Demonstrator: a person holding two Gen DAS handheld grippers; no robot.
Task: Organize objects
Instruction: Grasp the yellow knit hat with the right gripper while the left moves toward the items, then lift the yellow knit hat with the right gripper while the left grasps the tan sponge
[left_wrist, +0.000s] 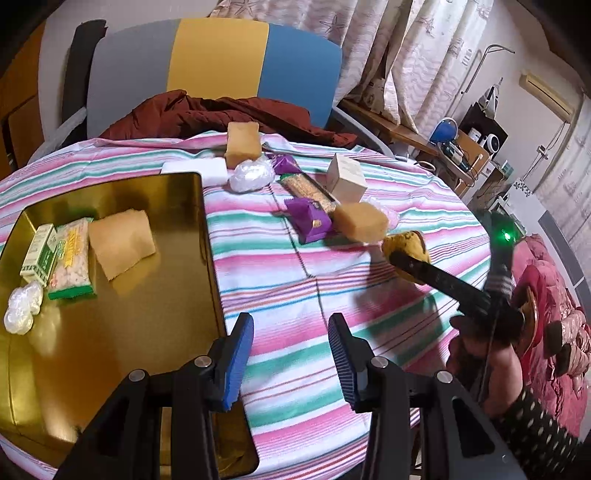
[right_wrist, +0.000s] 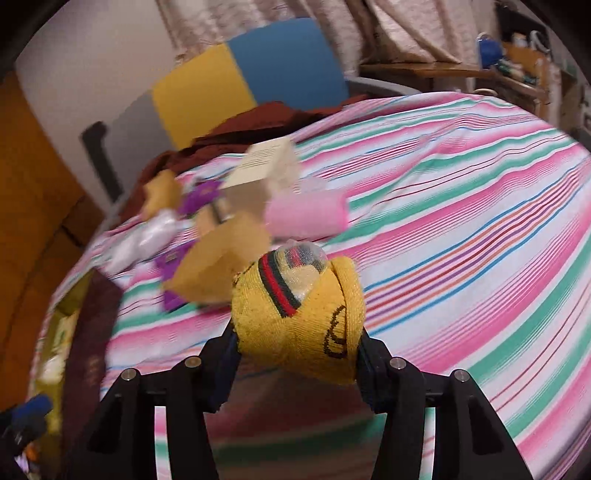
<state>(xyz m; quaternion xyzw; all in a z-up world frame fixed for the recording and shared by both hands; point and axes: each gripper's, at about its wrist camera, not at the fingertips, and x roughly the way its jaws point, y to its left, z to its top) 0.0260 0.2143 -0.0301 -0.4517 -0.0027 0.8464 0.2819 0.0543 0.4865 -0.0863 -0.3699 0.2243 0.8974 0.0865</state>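
Right hand-held gripper (right_wrist: 297, 354): clamped on a rolled yellow sock (right_wrist: 299, 314), held above the striped tabletop (right_wrist: 461, 206). Left hand-held gripper (left_wrist: 291, 354): jaws apart, holding nothing, over the tabletop at the gold tray's (left_wrist: 122, 332) edge. Tan sponge (right_wrist: 221, 266) at the sock's 10 o'clock; pink roll (right_wrist: 306, 216) at 12; cream box (right_wrist: 266, 162) beyond.
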